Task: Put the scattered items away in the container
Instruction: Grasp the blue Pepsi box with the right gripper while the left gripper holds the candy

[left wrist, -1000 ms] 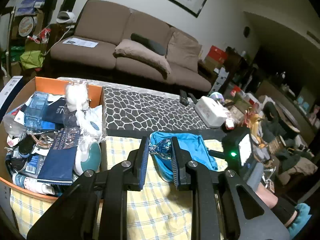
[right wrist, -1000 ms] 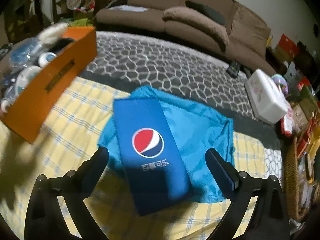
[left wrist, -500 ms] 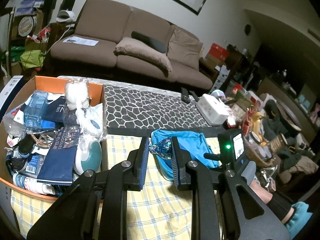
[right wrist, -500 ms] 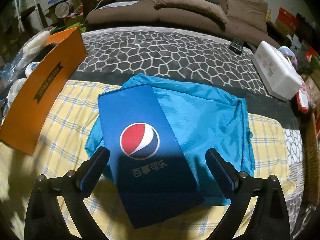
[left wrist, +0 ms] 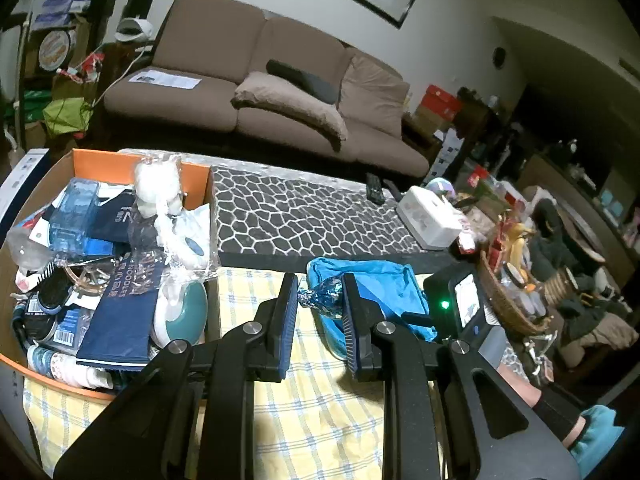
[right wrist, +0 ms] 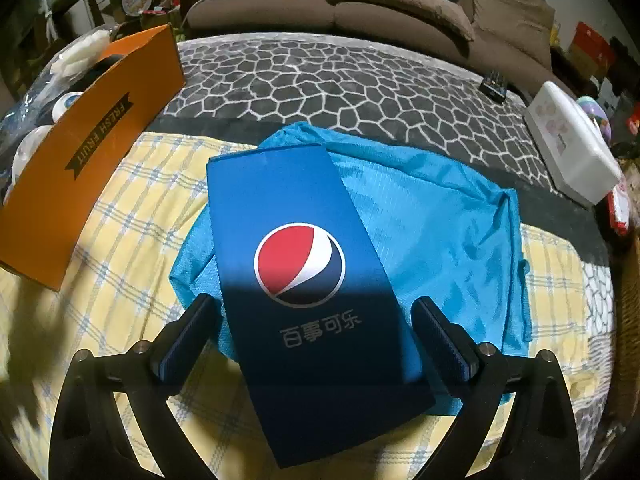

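Note:
My left gripper (left wrist: pixel 320 300) is shut on a small foil-wrapped candy (left wrist: pixel 322 298) and holds it above the yellow checked cloth, just right of the orange cardboard box (left wrist: pixel 120 166) packed with several items. My right gripper (right wrist: pixel 312 320) is open, its fingers standing on either side of a blue Pepsi box (right wrist: pixel 304 264) without touching it. That box lies on a crumpled blue bag (right wrist: pixel 432 216). The orange box (right wrist: pixel 80 168) shows at the left of the right wrist view. The right gripper's body (left wrist: pixel 456 304) with a green light appears in the left wrist view.
A white tissue box (right wrist: pixel 568 144) and a remote (right wrist: pixel 494 86) lie on the grey stone-pattern mat (right wrist: pixel 340 80). A wicker basket (left wrist: pixel 504 300) with clutter stands at the right. A brown sofa (left wrist: pixel 280 92) is behind the table.
The right gripper has come down and tilted over the Pepsi box, which now sits between its fingers. The left gripper keeps still with the candy.

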The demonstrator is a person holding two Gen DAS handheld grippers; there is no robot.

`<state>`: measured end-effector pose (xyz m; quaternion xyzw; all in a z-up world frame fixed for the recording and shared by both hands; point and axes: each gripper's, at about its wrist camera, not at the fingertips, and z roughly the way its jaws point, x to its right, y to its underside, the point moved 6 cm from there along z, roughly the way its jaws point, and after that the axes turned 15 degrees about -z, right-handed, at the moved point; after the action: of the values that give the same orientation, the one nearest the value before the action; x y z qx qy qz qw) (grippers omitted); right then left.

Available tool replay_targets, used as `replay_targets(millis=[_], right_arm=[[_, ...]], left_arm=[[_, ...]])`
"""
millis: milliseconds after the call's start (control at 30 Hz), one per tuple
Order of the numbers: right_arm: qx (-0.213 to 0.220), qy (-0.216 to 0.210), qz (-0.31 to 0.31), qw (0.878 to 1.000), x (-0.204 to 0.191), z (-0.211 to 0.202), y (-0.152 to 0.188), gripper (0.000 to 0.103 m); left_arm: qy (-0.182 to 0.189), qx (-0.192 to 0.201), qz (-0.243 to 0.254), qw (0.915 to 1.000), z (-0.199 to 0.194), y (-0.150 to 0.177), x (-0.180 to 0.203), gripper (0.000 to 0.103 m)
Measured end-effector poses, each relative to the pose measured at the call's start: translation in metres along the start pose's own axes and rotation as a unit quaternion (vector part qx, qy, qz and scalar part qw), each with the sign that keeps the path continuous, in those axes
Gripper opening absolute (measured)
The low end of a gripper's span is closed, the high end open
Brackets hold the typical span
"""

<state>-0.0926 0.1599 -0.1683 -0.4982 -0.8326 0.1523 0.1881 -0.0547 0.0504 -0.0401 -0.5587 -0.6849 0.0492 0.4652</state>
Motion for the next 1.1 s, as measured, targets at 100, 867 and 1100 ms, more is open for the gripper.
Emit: replay_targets(millis=[100,867,1100], right_arm=[[-0.001,-0.005,0.003,1.0,0.0,0.002,0.001,0.099],[-0.004,-0.027,0.022,0.999,0.003,0.006,0.002,0.098],[-0.003,-0.027,0.026,0.999,0.003,0.005,0.001,0.092]], left_arm=[[-0.001,-0.001,0.0,1.0,0.0,0.0,-0.001,0.019],[-0.127,-0.009,-0.023,0.9916,0.007,-0.015,-0.049,0.019],[-0.134,-0.005,-0.022,0.9907,0.005,-0.02,-0.054,0.019]])
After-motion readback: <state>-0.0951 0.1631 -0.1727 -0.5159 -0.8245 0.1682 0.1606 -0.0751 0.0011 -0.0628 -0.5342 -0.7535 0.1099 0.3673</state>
